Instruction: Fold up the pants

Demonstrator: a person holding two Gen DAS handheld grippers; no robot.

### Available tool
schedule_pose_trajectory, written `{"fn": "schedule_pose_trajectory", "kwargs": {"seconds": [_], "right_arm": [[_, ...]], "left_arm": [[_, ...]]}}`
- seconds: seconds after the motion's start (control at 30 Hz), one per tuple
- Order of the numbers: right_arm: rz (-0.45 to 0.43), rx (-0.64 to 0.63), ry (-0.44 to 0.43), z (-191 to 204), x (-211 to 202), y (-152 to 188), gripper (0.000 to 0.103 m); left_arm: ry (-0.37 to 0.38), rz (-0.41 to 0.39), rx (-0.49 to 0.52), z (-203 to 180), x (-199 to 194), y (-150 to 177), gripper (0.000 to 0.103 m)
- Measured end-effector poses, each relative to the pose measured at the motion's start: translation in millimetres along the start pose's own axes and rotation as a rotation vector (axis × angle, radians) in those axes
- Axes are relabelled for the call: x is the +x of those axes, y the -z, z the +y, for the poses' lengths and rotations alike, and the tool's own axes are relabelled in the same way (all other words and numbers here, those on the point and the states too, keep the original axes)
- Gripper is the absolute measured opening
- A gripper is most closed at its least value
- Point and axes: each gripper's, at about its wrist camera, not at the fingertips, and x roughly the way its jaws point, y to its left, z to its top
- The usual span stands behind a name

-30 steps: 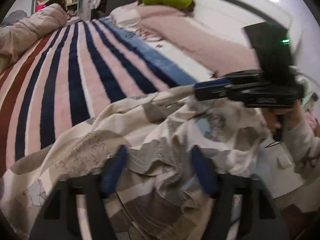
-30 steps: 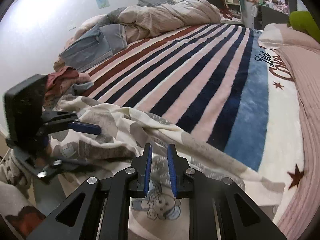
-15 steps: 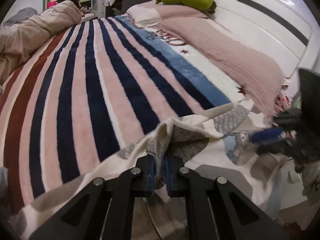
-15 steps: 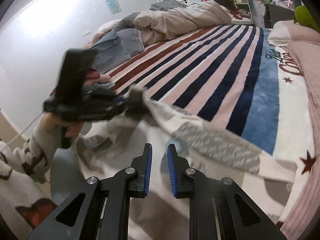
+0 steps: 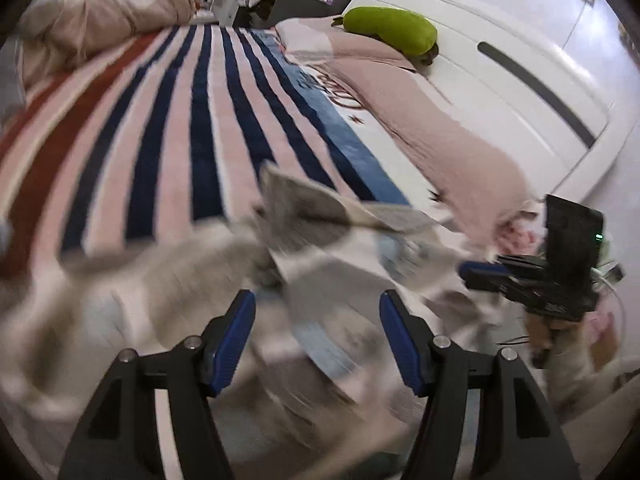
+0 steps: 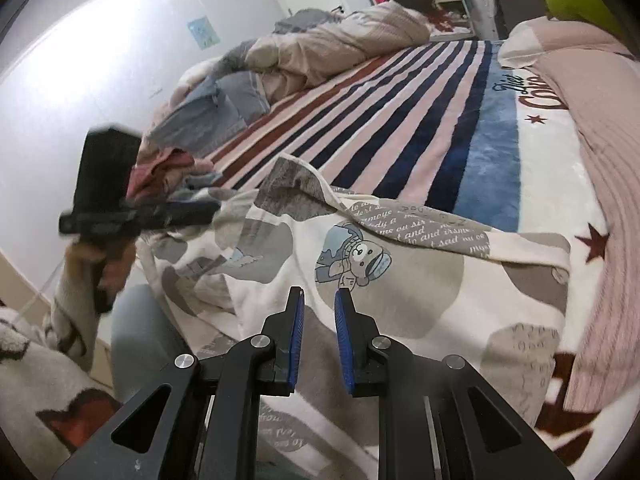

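The pants [image 6: 400, 264] are cream with grey patches and a cartoon print. They lie spread on the near edge of the striped bed, partly hanging off, and look blurred in the left wrist view [image 5: 320, 264]. My left gripper [image 5: 316, 332] is open and empty just above the cloth; it also shows at the left of the right wrist view [image 6: 192, 214]. My right gripper [image 6: 319, 332] hovers over the pants with its jaws a narrow gap apart and nothing between them; it shows at the right of the left wrist view [image 5: 480, 270].
The striped blanket [image 6: 400, 120] covers the bed. A pile of clothes [image 6: 208, 116] and a beige duvet [image 6: 340, 48] lie at the far left. A pink cover [image 5: 440, 132] and green pillow [image 5: 390, 30] lie by the white headboard [image 5: 520, 80].
My left gripper has let go of the pants' edge and opened wide. The cloth has dropped onto the bed. My right gripper's jaws have parted slightly.
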Motion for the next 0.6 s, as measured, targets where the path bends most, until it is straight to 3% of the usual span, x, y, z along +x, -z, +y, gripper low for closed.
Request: {"fn": "schedule_pose_trajectory", "kwargs": {"seconds": [0.2, 0.37, 0.43, 0.5, 0.6], "right_arm": [[-0.068, 0.057, -0.019, -1, -14, 11, 0.012], [-0.098, 0.081, -0.016, -6, -25, 17, 0.012], [-0.101, 0.089, -0.018, -8, -27, 20, 0.012], [-0.104, 0.098, -0.017, -10, -28, 23, 0.012], [-0.116, 0.112, -0.012, -12, -32, 26, 0.012]], "left_arm": [[0.048, 0.022, -0.090, -11, 17, 35, 0.060], [-0.009, 0.032, -0.088, -18, 23, 48, 0.057], [-0.007, 0.013, -0.077, -21, 23, 50, 0.040], [-0.011, -0.016, -0.081, -21, 23, 49, 0.015], [0.022, -0.057, -0.081, -19, 14, 48, 0.005]]}}
